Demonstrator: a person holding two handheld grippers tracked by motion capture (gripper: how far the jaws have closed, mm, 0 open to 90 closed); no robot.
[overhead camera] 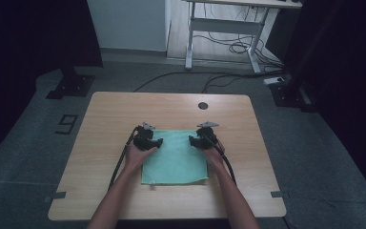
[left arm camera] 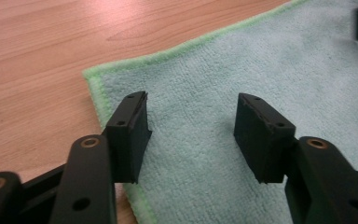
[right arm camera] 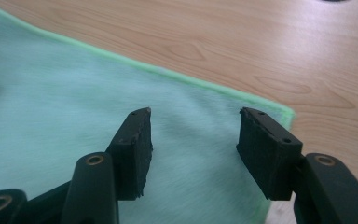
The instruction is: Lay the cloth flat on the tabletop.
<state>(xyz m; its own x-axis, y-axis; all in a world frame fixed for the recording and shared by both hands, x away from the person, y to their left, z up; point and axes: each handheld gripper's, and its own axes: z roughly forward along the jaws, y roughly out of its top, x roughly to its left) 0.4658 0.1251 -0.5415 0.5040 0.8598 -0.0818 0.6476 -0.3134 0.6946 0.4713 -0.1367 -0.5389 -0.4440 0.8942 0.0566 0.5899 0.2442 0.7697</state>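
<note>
A light green cloth (overhead camera: 174, 160) lies flat in the middle of the wooden table (overhead camera: 109, 114). My left gripper (overhead camera: 158, 141) hovers over the cloth's far left corner, jaws apart. In the left gripper view the cloth (left arm camera: 242, 74) spreads under the left gripper (left arm camera: 191, 130), its corner just beyond the left jaw, nothing pinched. My right gripper (overhead camera: 191, 140) is over the far right corner, also open. Seen from the right gripper view, the cloth (right arm camera: 65, 107) lies below the right gripper (right arm camera: 193, 140), with the corner beside the right jaw.
A small dark round hole (overhead camera: 203, 105) sits near the table's far edge. Bare wood surrounds the cloth on all sides. Beyond the table are a white desk frame (overhead camera: 224, 28), floor cables and dark stands.
</note>
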